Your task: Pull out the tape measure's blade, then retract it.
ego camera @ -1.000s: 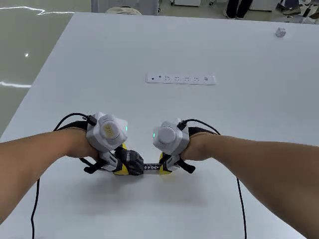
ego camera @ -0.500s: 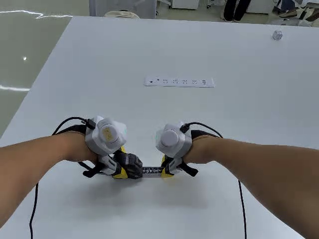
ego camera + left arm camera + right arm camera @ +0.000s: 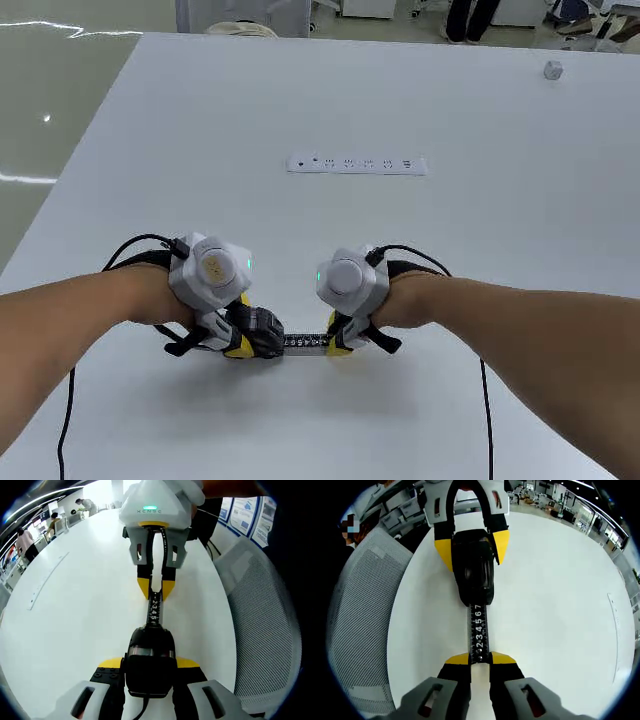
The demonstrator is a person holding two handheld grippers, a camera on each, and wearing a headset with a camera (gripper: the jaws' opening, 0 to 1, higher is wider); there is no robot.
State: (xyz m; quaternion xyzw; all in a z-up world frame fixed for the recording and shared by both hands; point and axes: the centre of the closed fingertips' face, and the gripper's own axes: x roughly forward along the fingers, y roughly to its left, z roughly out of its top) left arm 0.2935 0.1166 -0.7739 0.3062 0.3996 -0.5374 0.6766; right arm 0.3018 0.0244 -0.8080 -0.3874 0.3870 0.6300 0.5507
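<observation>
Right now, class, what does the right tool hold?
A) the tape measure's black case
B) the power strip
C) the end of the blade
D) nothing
C: in the right gripper view the right tool is pinched on the end of the blade, while the left tool clamps the black case.

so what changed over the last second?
The right hand-held gripper, shut on the blade near its tip, drew slightly away from the left hand-held gripper, so a little more blade shows. Unchanged: the left one clamps the tape measure case; the power strip stays put.
</observation>
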